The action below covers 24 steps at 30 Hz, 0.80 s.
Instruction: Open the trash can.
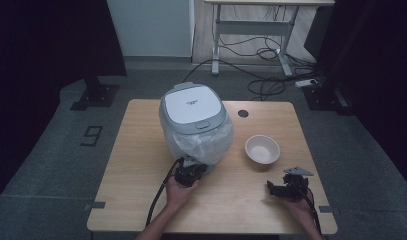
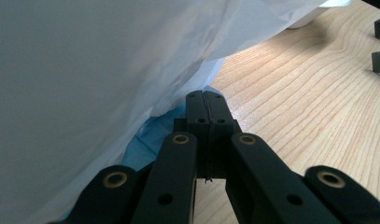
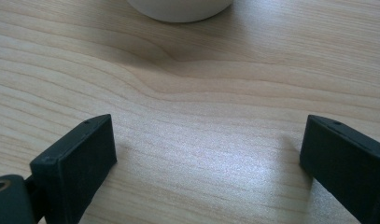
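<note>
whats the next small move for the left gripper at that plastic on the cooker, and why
Probably a gentle pull back toward the person. The left gripper sits with its jaws closed at the edge of the clear plastic wrap that covers the lower body of the rice cooker; whether film is pinched cannot be told. The right gripper rests open on the table, clear of it.

Rice cooker base hidden under plastic wrap, white bowl cut off by top edge
</note>
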{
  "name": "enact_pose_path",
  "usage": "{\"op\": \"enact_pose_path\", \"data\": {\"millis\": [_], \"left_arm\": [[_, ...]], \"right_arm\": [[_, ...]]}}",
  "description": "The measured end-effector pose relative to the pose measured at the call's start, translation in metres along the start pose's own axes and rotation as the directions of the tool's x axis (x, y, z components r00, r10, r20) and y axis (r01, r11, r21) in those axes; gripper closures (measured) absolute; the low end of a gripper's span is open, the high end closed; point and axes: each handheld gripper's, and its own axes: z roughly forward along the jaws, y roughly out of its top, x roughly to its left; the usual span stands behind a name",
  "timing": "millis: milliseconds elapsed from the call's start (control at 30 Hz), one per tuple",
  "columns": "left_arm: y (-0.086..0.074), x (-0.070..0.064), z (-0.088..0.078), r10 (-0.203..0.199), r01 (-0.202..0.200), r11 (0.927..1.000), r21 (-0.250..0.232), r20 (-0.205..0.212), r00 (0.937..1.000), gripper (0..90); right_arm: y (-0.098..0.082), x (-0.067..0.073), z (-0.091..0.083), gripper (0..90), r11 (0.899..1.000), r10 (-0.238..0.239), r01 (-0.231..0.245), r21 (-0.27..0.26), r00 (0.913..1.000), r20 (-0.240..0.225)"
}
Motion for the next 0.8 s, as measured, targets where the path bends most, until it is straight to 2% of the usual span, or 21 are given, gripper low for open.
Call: {"op": "enact_pose_path", "data": {"millis": [300, 800], "left_arm": [[0.0000, -0.0014, 0.0014, 0.011, -0.011, 0.9999, 0.003, -0.024, 0.9997, 90.0], [0.0000, -0.0030, 0.0028, 0.018, -0.017, 0.9996, 0.023, -0.037, 0.9991, 90.0]], "right_arm": [[0.0000, 0.0000, 0.0000, 2.8, 1.000, 0.001, -0.001, 0.000, 1.0000, 0.000], [-0.0001, -0.0002, 0.0001, 2.8, 1.000, -0.002, 0.002, -0.002, 1.0000, 0.001]]}}
